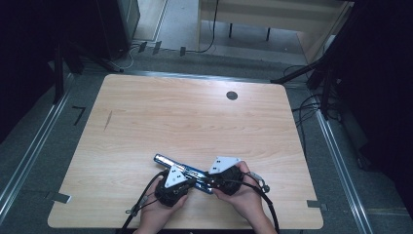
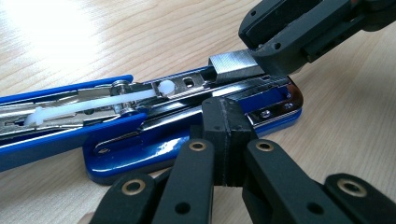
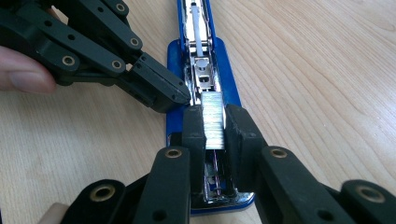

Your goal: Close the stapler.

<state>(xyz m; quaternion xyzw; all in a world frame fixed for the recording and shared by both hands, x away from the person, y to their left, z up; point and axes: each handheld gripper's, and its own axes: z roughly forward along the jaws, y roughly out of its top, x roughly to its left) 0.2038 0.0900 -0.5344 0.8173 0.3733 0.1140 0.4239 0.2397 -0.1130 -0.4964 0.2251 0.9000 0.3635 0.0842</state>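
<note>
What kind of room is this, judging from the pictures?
Probably a recording lab or workshop, not a home: a bare wooden table stands on grey floor between metal floor rails, with loose cables and dark stands around it.

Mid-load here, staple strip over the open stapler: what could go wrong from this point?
The staple strip, pinched in the right tongs, may sit crooked over the stapler's channel and jam or break apart. The left tongs, shut and pressing the stapler's side, could slip off the glossy blue base, letting it shift.
</note>
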